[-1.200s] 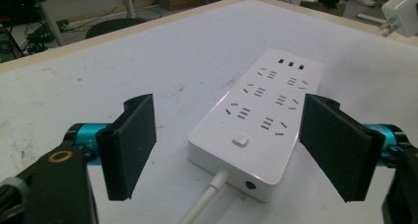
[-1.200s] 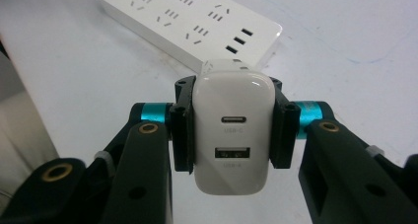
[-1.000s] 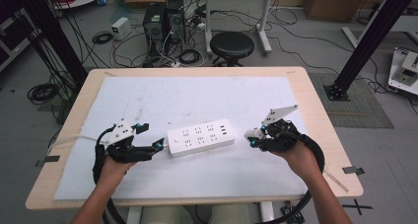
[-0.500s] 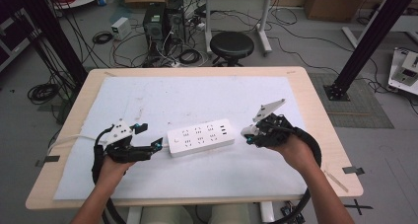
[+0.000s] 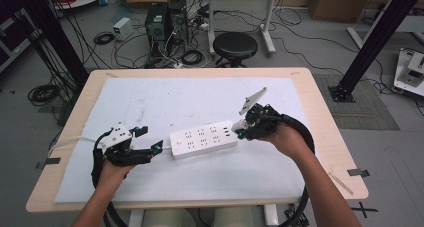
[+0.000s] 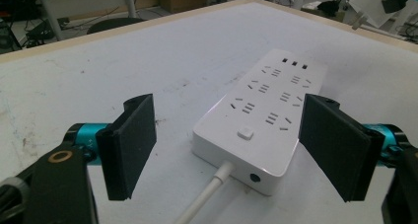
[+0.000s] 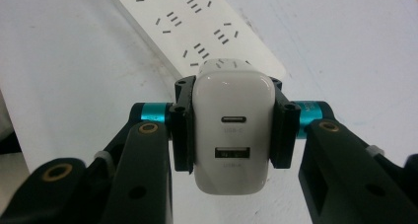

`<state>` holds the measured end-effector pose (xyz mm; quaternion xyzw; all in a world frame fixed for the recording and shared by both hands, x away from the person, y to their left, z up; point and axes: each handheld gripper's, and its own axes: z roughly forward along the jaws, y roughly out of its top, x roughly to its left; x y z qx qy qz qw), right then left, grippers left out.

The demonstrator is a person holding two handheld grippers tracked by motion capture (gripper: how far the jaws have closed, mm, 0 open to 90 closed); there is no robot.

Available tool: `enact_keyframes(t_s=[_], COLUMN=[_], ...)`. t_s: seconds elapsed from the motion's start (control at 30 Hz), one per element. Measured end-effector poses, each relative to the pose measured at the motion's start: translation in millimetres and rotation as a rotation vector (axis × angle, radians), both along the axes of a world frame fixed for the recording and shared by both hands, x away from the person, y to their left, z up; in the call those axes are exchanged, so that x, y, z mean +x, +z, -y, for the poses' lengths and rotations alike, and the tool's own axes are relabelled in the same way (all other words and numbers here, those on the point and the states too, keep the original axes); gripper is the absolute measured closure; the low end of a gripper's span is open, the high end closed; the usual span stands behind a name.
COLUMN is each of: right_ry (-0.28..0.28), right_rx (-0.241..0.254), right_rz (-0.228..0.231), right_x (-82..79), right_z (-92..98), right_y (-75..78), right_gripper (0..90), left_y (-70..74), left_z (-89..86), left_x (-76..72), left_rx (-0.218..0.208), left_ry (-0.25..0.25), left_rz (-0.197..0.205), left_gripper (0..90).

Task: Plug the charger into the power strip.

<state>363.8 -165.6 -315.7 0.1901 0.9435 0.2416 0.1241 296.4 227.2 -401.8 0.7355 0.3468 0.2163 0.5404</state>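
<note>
A white power strip (image 5: 202, 138) lies flat on the white mat, its sockets facing up. My left gripper (image 5: 158, 148) rests at the strip's cable end, open. In the left gripper view the gripper (image 6: 231, 152) has its two black pads (image 6: 130, 145) wide apart, with the strip's switch end (image 6: 261, 110) and its white cable (image 6: 207, 197) just ahead between them, untouched. My right gripper (image 5: 241, 132) hovers at the strip's other end. In the right gripper view that gripper (image 7: 230, 135) is shut on a white USB charger (image 7: 231, 150), ports toward the camera, above the strip (image 7: 192, 21).
The white mat (image 5: 200, 97) covers most of the wooden table (image 5: 325, 117). Behind the table, on the floor, stand a black stool (image 5: 235, 46), computer towers (image 5: 162, 22) and tangled cables. A black frame post (image 5: 372, 42) rises at the right.
My right gripper has carried the charger left and slightly up, from off the strip's right end to over that end. The left gripper and the strip have stayed put.
</note>
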Motion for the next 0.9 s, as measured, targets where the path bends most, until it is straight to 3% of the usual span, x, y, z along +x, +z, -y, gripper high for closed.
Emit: enact_keyframes(t_s=[0.13,0.47,0.73,0.9], right_ry=[0.044,0.038,-0.008,-0.006], right_rx=[-0.012,-0.012,0.048,0.051], right_rz=[-0.011,-0.044,-0.074,-0.086], right_x=[10.0,16.5,7.9,4.8], right_z=[-10.2,-17.5,5.1,14.9], right_y=[0.8,-1.3,-4.0,-2.5], right_gripper=[63.1,63.0,63.0,63.0], left_y=[0.1,-3.3,-2.7,-2.5], left_z=[-4.4,-9.9,-10.1,-9.6], left_x=[-0.9,-2.3,-2.3,-3.2], left_rx=[-0.011,-0.019,-0.020,-0.026], left_ry=[0.012,0.021,0.020,0.027], left_rz=[0.007,0.004,0.009,0.010], left_gripper=[22.3,22.3,22.4,22.4])
